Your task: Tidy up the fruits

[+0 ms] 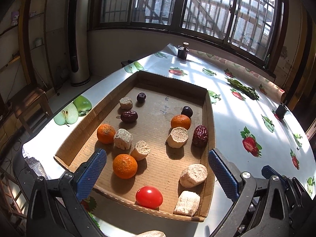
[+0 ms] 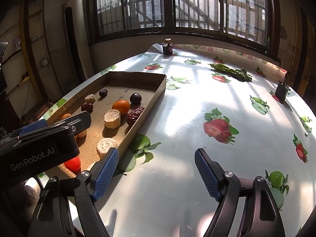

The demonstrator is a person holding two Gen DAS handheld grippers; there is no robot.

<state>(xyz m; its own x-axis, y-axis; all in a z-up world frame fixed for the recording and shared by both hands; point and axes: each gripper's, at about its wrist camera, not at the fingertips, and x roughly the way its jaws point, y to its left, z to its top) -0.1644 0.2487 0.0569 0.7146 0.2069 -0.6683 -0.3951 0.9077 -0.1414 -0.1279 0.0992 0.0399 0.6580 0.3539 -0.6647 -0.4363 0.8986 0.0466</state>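
The left gripper (image 1: 156, 169) hangs with its blue-padded fingers (image 1: 91, 172) spread wide and holding nothing, over the near end of a shallow cardboard tray (image 1: 211, 118) that sits by the left edge of the table (image 2: 177, 118). Between the pads lie an orange (image 1: 124, 166), a red tomato (image 1: 149, 197) against the tray's near wall, and two pale cut chunks (image 1: 193, 175) in the near right corner. Farther in, two more oranges (image 1: 106, 133), several more pale chunks (image 1: 178, 137), wrinkled red dates (image 1: 200, 135) and two dark round fruits (image 1: 186, 111) are scattered across the tray floor. One pale piece (image 1: 150, 233) at the bottom edge of the left view is cut off, and what it rests on cannot be made out.

The right gripper (image 2: 157, 172) hovers to the right of the tray, fingers likewise apart and empty, above the bare fruit-print cloth. In its view the left gripper's black body (image 2: 39, 146) covers the tray's near left part, leaving only a slice of tomato visible. Near the table's far edge stand a small dark jar (image 2: 167, 48) and a bundle of green leaves (image 2: 231, 72); a small dark box (image 2: 282, 90) sits near the right edge, its detail too small to read.
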